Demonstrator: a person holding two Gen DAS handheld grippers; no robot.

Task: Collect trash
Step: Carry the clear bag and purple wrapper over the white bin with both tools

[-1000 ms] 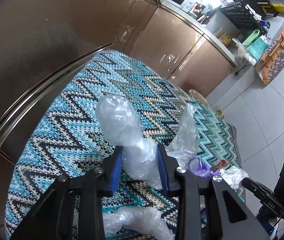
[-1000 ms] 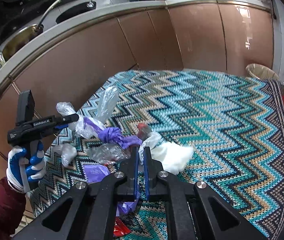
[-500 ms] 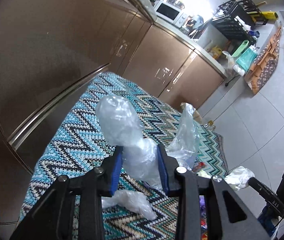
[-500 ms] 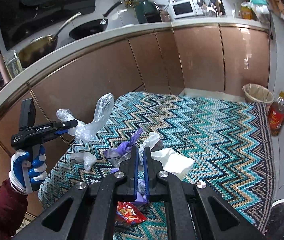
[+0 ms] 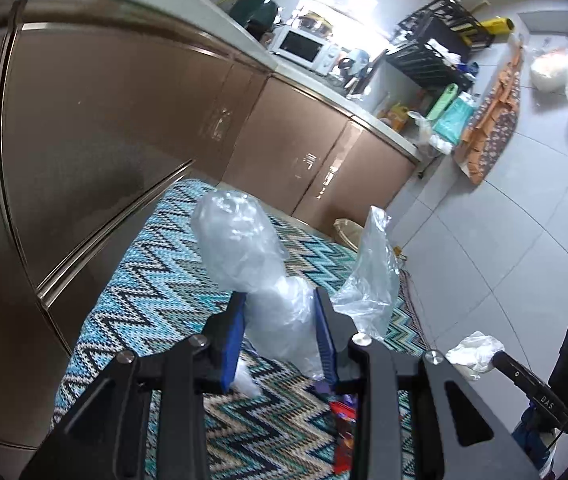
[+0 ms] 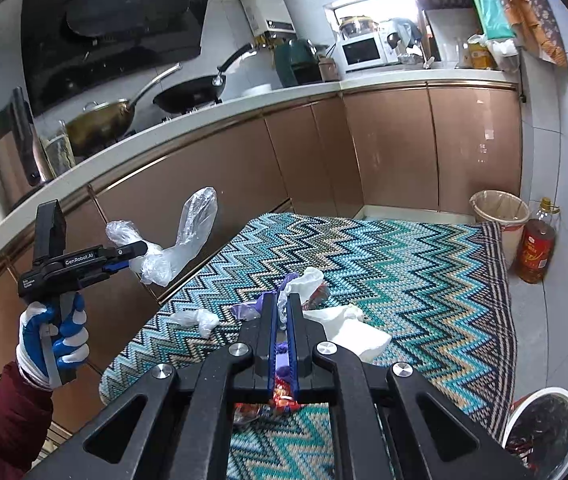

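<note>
Trash, two lots, both in grip. Left gripper (image 5: 280,328): pads pressed on a clear bag (image 5: 244,248), held above the rug (image 5: 132,292). Right gripper (image 6: 282,320): pinched tight on a white wrapper (image 6: 303,280) and purple scrap (image 6: 288,280). Loose on rug: tissue (image 6: 347,332), plastic wad (image 6: 198,318). Step judged: carrying pickings away. Next: reach bin (image 6: 499,208), release over it.

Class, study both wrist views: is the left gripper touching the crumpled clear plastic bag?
Touching. In the left wrist view, the left gripper has both blue pads pressed against the crumpled clear plastic bag, which bulges out above them.
</note>
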